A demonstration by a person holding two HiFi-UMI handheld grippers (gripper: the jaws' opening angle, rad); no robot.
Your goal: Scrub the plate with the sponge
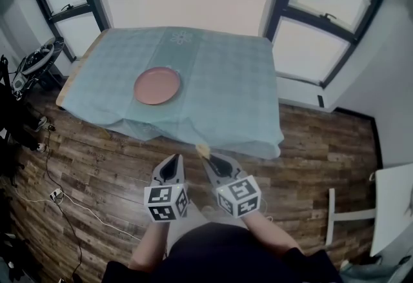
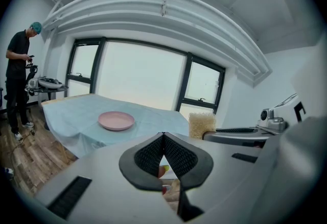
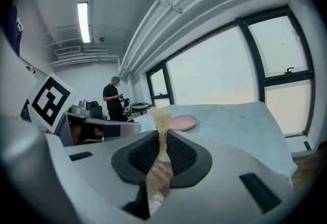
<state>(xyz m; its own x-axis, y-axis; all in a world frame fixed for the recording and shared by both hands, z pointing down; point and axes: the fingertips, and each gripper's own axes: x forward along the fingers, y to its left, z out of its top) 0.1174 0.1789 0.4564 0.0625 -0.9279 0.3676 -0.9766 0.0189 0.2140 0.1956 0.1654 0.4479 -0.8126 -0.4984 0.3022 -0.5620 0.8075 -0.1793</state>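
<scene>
Well, some things are hard to see. In the head view the sponge (image 1: 202, 149) is only a tiny yellow bit at the tip of the right gripper (image 1: 216, 164). A white thing (image 1: 393, 204) at 3 o'clock is cut off by the edge. So is the dark gear (image 1: 19, 82) at 9 o'clock. In the left gripper view something small, red and yellow, peeks through the gap under the jaws. I cannot tell what it is.

The table (image 1: 226, 82) wears a pale blue-green cloth that hangs over its near edge. The floor (image 1: 97, 165) is dark wood planks, with a white plug and cord (image 1: 55, 195) at 8 o'clock. Big windows (image 1: 322, 24) with black frames stand at 10 and 2 o'clock. A person in black (image 2: 19, 80) stands beyond the table's far end.

The plate (image 1: 157, 86) is round and plain pink. It lies flat on the cloth, at 11 o'clock from the grippers and well apart from them. The sponge is pale yellow and rough, and it stands upright. The right gripper's jaws squeeze it between them. The left gripper (image 1: 171, 169) has its jaws closed tight, tips touching, with nothing in them. Both grippers sit side by side over the floor at 6 o'clock.
</scene>
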